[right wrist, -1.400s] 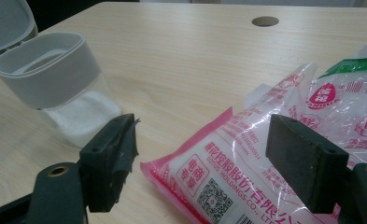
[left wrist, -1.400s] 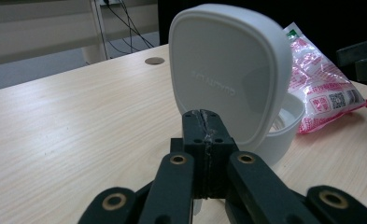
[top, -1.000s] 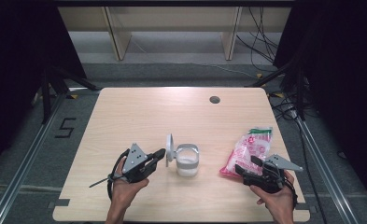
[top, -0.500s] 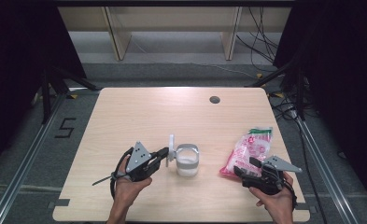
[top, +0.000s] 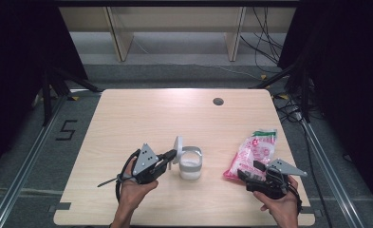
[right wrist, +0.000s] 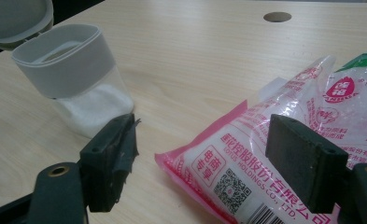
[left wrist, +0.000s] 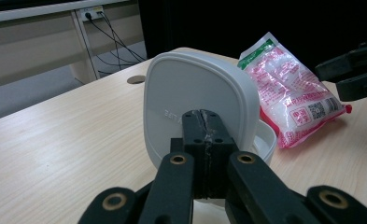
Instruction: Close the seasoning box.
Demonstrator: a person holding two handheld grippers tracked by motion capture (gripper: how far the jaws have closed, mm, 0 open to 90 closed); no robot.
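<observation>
White plastic lid (left wrist: 197,98) stands flipped up on the container (top: 191,164) mid-worktop, my closed left tool (left wrist: 204,122) pressing it, gripping nothing. Right tool (right wrist: 204,158) gapes around the pink bag (right wrist: 284,154); next I clamp and lift it.

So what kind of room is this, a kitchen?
Probably not a kitchen: it looks like a lab or recording workspace. The light wooden table stands between dark black curtains, metal floor rails run beside it, and loose black cables trail behind.

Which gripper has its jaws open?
The right gripper: jaws spread wide at the pink bag. The left gripper is shut against the lid.
</observation>
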